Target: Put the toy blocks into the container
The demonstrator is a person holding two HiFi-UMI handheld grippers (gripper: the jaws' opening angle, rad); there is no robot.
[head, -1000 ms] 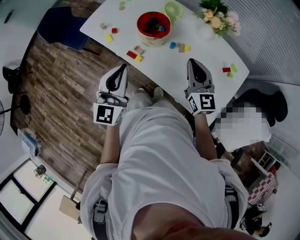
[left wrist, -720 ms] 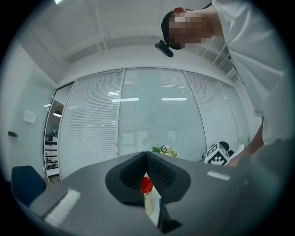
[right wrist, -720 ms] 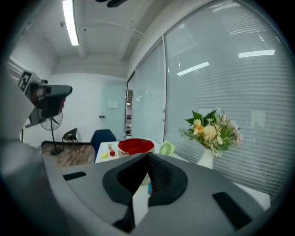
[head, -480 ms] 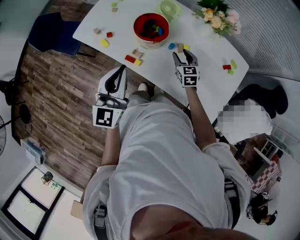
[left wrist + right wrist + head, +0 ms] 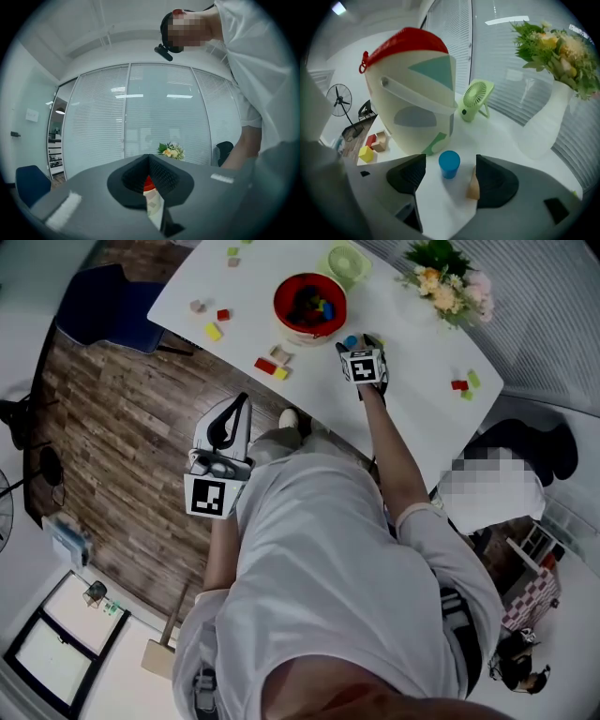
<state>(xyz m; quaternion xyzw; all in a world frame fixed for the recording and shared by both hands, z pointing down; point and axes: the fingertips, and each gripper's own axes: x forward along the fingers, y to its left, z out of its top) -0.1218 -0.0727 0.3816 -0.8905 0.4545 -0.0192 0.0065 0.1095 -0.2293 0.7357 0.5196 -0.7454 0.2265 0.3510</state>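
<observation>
The container (image 5: 310, 304) is a cream bucket with a red rim, and it holds several coloured blocks. In the right gripper view it (image 5: 417, 93) stands just behind the jaws. My right gripper (image 5: 360, 341) is low over the white table (image 5: 412, 352), its jaws opening. A blue cylinder block (image 5: 449, 164) stands between them, touched by neither pad. A small wooden block (image 5: 473, 186) lies against the right jaw. My left gripper (image 5: 240, 404) hangs off the table near the person's body. In its own view the left gripper (image 5: 149, 161) has its jaws shut and empty.
Red, yellow and wooden blocks (image 5: 272, 363) lie left of the bucket, with more blocks (image 5: 213, 322) further left. A red and a green block (image 5: 465, 382) lie at the table's right end. A green fan (image 5: 476, 97) and a flower vase (image 5: 543, 122) stand behind.
My right gripper has moved forward onto the table to the blue block by the bucket, and its jaws have parted. The left gripper has stayed where it was.
</observation>
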